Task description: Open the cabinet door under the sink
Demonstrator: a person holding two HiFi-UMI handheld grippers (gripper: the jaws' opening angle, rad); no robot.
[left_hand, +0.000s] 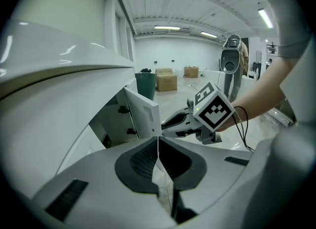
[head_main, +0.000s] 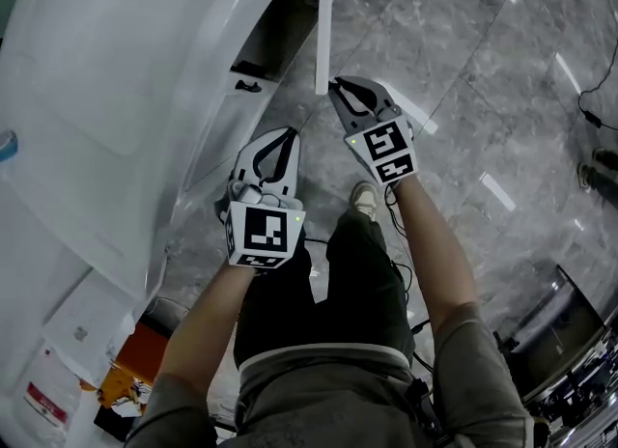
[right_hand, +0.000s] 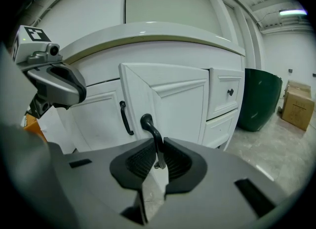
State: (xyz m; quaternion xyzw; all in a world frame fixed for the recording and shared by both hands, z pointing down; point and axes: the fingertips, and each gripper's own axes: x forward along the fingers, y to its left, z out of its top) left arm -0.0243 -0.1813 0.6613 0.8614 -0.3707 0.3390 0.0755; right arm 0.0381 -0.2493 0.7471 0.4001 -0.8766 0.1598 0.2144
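The white cabinet door [right_hand: 170,99] under the sink counter [head_main: 116,79] stands swung partly out; in the head view it shows edge-on [head_main: 323,21]. My right gripper [right_hand: 159,160] is shut on the door's black handle [right_hand: 149,127] and sits at the door's edge [head_main: 340,89] in the head view. My left gripper [head_main: 287,134] hangs beside it, a little nearer me, apart from the cabinet. Its jaws [left_hand: 158,146] are shut with nothing between them. From the left gripper view I see the open door [left_hand: 143,112] and the right gripper's marker cube [left_hand: 213,110].
A second door with a black handle [right_hand: 126,118] stays flush to the left. Drawers with a knob [right_hand: 230,92] lie to the right, then a green bin [right_hand: 259,99] and cardboard boxes [right_hand: 296,107]. Papers and an orange item [head_main: 145,350] lie by my left; cables [head_main: 589,108] cross the grey floor.
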